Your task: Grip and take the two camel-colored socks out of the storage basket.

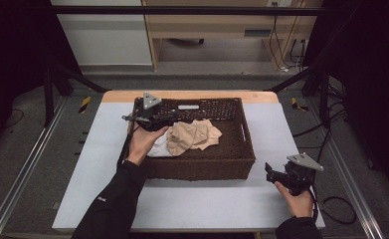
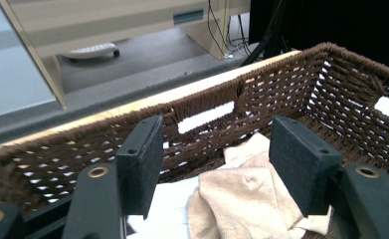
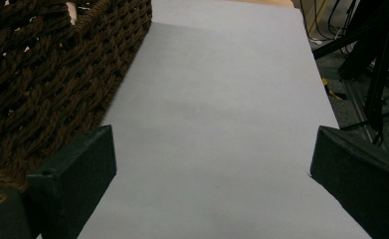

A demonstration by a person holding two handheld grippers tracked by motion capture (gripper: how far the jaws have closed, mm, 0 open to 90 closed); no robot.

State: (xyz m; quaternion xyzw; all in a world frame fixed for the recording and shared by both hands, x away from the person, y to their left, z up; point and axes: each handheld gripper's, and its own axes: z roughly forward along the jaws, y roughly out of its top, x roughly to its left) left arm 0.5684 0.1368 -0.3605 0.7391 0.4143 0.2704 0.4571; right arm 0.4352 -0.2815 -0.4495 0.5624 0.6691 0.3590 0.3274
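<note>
Here left gripper (image 2: 217, 169), fingers spread and empty, hovers over beige crumpled cloth (image 2: 246, 199) in brown woven wicker basket (image 1: 232, 159); right gripper (image 3: 212, 189), fingers wide and empty, seemingly just above pale grey tabletop (image 3: 222, 99).

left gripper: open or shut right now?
Open. The left gripper shows its jaws apart above the beige cloth in the basket, nothing between them.

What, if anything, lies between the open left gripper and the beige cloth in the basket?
Nothing visible does. The left gripper hangs inside the wicker basket, jaws open, with the beige cloth directly below and between them; a white cloth lies beside it, not over it.
</note>
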